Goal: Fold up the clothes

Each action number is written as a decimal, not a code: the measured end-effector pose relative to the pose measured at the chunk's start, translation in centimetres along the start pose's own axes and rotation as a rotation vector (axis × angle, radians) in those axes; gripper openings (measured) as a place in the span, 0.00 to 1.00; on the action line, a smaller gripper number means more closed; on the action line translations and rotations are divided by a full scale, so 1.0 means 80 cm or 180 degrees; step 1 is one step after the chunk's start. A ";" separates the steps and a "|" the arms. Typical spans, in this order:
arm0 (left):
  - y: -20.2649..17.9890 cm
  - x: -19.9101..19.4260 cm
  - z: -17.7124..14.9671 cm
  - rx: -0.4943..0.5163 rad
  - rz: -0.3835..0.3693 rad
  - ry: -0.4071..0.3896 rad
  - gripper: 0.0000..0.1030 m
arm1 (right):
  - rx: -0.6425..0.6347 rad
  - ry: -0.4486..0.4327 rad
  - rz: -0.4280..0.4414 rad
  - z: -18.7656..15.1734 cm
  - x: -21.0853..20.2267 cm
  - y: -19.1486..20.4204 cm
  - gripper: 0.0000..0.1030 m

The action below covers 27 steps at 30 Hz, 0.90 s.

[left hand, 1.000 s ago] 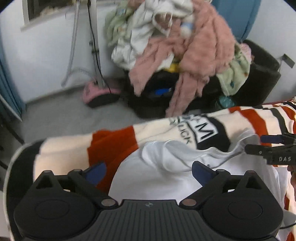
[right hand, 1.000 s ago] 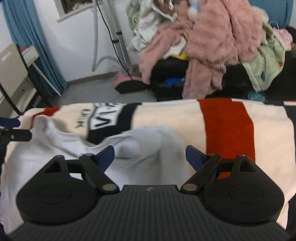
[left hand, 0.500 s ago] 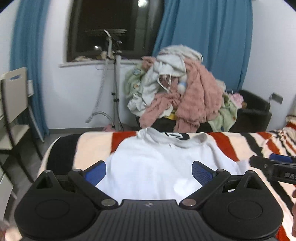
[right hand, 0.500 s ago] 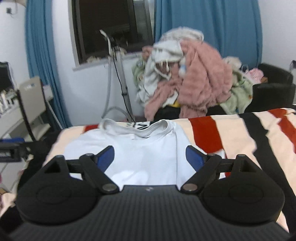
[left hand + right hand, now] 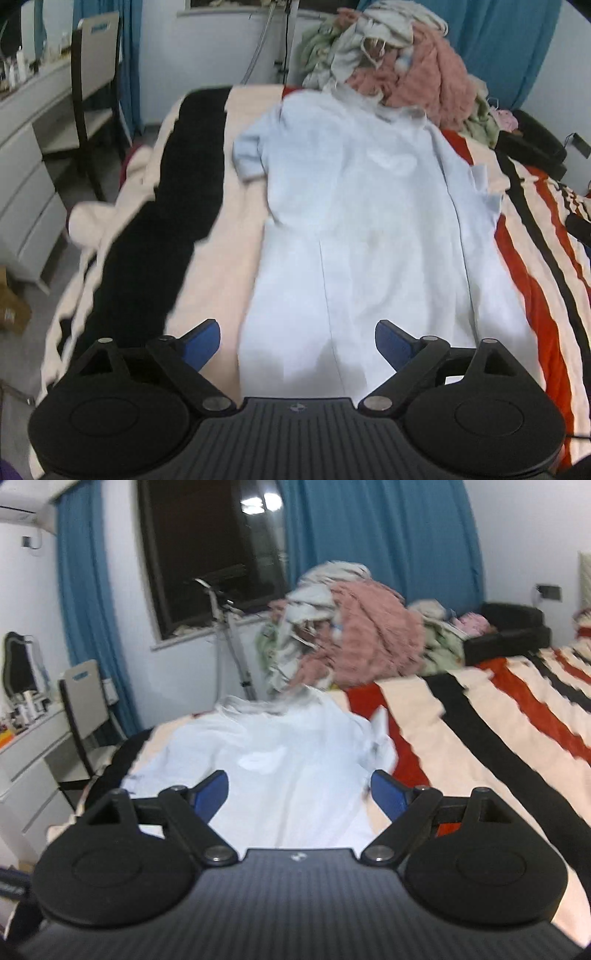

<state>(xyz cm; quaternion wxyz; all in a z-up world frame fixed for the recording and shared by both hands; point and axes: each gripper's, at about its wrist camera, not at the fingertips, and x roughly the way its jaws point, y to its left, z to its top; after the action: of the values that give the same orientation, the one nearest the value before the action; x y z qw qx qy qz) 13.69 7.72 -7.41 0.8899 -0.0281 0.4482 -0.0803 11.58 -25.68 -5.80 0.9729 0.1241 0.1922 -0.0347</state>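
Lying flat on the bed (image 5: pixel 243 206), the white shirt (image 5: pixel 362 229) stretches lengthwise, collar at the far end toward the clothes heap (image 5: pixel 402 62) and hem at the near end. Its left sleeve is bunched up beside the body; the right sleeve is crumpled against the shirt's other edge, next to a red stripe of the blanket (image 5: pixel 532 295). A pale print sits on the shirt's chest.

Over the shirt's near hem hangs the left gripper (image 5: pixel 297 341), angled down, its jaws wide but closing; the hem lies below the gap, and neither blue pad presses on cloth. The right gripper (image 5: pixel 297 794) hovers above the shirt too, pointing more level toward the collar, its jaws spread wide with nothing pinched between them.

Beyond the shirt's collar the heap of pink, green and white garments (image 5: pixel 347 635) rises against blue curtains (image 5: pixel 380 535) and a dark window (image 5: pixel 210 550). Left of the shirt, past the blanket's black band, stand a chair (image 5: pixel 94 85) and a white desk with drawers (image 5: pixel 26 173). The right wrist view is blurred.
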 end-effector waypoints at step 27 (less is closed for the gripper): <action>0.097 -0.027 -0.010 -0.0069 0.0572 0.1300 0.04 | 0.0221 0.0314 0.0225 -0.033 0.034 0.005 0.83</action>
<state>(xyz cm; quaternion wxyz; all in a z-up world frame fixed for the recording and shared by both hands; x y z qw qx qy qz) 12.69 15.72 -7.17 0.7839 0.0192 0.6206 0.0001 13.15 -24.64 -9.10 0.9579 0.1661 0.2341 -0.0009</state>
